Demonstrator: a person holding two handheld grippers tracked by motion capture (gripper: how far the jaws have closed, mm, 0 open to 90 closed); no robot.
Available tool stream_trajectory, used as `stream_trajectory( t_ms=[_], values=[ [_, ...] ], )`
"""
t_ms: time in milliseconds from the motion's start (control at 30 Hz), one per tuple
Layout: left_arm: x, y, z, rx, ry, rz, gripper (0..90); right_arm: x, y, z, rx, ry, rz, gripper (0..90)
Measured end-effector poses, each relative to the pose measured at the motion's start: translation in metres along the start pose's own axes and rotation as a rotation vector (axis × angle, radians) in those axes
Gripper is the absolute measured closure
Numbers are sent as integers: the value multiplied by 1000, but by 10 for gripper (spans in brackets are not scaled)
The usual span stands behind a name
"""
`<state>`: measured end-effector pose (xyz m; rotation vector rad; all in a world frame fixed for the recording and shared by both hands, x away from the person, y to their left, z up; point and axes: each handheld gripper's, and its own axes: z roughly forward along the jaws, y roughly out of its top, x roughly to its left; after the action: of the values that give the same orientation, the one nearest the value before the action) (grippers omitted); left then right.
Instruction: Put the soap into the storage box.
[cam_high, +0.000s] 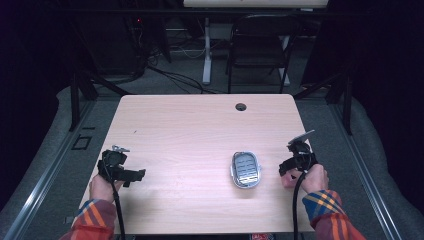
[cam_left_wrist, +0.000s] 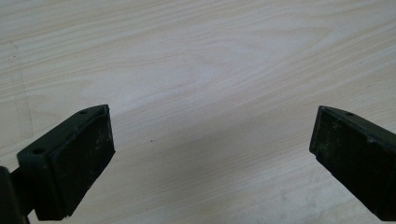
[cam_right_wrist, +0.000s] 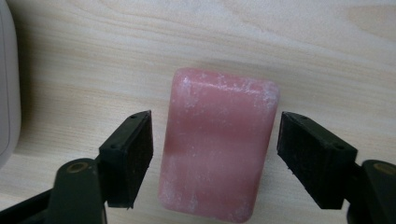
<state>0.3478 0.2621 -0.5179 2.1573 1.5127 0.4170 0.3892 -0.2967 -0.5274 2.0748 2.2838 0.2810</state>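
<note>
A pink bar of soap (cam_right_wrist: 215, 142) lies flat on the wooden table, between the two black jaws of my right gripper (cam_right_wrist: 215, 156). The jaws stand open, one on each long side of the bar, with small gaps to it. In the high view my right gripper (cam_high: 294, 162) sits at the table's right side, just right of a grey soap dish (cam_high: 245, 169) with a slotted insert. The dish's white edge (cam_right_wrist: 7, 93) shows at the left of the right gripper view. My left gripper (cam_high: 131, 175) rests open at the table's left, over bare wood (cam_left_wrist: 210, 70).
The light wood table (cam_high: 200, 125) has a cable hole (cam_high: 241, 106) near its far edge. Beyond it stand a black folding chair (cam_high: 260, 45) and a white desk leg (cam_high: 206, 50) on grey carpet. Dark stands flank the table.
</note>
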Motion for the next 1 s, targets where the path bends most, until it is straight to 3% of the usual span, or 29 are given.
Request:
stream_trajectory(
  t_ms=[367,433,1000],
  values=[
    [-2,0,-1,2,-2,8,0,1,0,4,16,-6,4,357],
    [-1,0,-1,1,1,9,0,2,1,4,31,-26,-10,360],
    [-2,0,0,7,-2,16,0,3,1,6,36,-31,-17,367]
  ],
)
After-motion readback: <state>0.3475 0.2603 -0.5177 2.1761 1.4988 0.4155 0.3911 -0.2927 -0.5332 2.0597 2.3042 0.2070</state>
